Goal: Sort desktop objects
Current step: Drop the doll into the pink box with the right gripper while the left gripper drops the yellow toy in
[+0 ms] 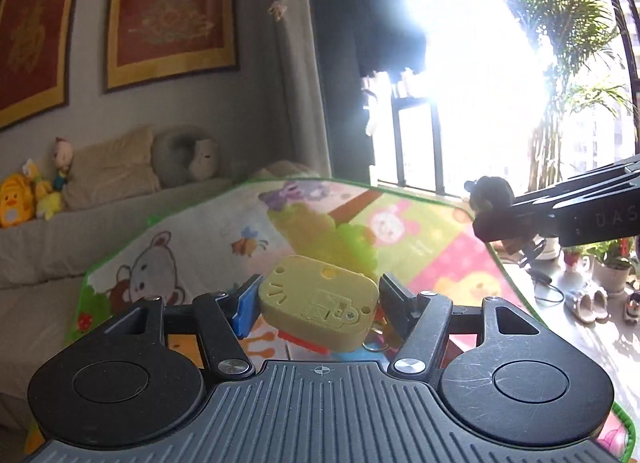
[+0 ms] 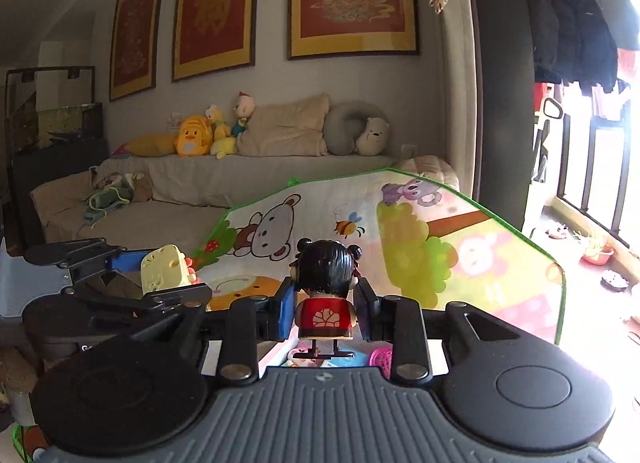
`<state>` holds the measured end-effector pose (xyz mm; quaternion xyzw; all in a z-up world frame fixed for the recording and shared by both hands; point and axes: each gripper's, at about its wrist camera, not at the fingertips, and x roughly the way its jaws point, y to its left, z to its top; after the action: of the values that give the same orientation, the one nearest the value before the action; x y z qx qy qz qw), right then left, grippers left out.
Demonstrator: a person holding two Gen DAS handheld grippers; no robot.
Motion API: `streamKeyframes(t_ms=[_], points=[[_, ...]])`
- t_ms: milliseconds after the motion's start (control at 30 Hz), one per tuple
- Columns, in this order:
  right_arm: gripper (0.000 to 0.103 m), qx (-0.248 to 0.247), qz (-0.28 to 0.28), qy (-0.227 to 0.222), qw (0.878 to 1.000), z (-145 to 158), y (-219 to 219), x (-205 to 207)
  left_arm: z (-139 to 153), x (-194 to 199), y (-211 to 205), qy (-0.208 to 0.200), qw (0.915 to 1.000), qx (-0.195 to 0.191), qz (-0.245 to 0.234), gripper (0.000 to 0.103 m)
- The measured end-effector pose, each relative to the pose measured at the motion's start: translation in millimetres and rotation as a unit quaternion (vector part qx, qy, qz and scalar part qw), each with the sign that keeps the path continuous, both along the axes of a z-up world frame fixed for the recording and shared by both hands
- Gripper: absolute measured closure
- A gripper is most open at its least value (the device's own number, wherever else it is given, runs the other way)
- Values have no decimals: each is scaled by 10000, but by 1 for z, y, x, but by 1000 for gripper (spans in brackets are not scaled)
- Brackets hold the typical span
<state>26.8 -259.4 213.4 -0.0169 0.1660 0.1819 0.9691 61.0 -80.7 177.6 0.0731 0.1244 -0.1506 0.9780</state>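
A flat yellow cat-shaped plastic toy (image 1: 320,299) with a red part beneath it sits tilted between the pads of my left gripper (image 1: 317,289), which is shut on it above the cartoon play mat (image 1: 440,231). The right wrist view shows the same toy (image 2: 162,267) in the left gripper (image 2: 136,275) at the left. A small doll (image 2: 326,279) with black hair buns and a red top stands upright in my right gripper (image 2: 326,305), whose pads press on its body. From the left wrist view the doll (image 1: 490,199) appears dark at the right edge.
The colourful play mat (image 2: 500,263) with a green border lies below both grippers. A grey sofa (image 2: 240,175) with pillows and plush toys runs behind it. A pink object (image 2: 380,361) lies under the right gripper. Slippers (image 1: 586,303) and potted plants stand by the bright balcony window.
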Motion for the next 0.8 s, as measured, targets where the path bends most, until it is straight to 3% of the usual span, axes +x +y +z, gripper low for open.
streamKeyframes(t_ms=[100, 200, 367, 500, 667, 800], points=[[71, -19, -115, 369, 9992, -22, -1, 36, -22, 33, -10, 474, 9989, -61, -21, 26], [68, 107, -254, 860, 9959, -54, -8, 64, -52, 35, 8, 900, 9957, -155, 143, 13], [64, 120, -256, 1175, 9927, -84, -13, 77, -110, 17, 44, 1415, 9883, 144, 560, 11], [57, 125, -72, 1427, 9897, -94, 1, 89, -145, 3, 56, 1763, 9815, 409, 621, 10], [57, 30, 424, 1801, 9827, -94, 50, 121, -160, 1, 55, 1699, 9802, 746, 690, 10], [57, -276, 879, 2266, 9696, -93, 108, 162, -163, -1, 68, 1573, 9792, 815, 993, 7]])
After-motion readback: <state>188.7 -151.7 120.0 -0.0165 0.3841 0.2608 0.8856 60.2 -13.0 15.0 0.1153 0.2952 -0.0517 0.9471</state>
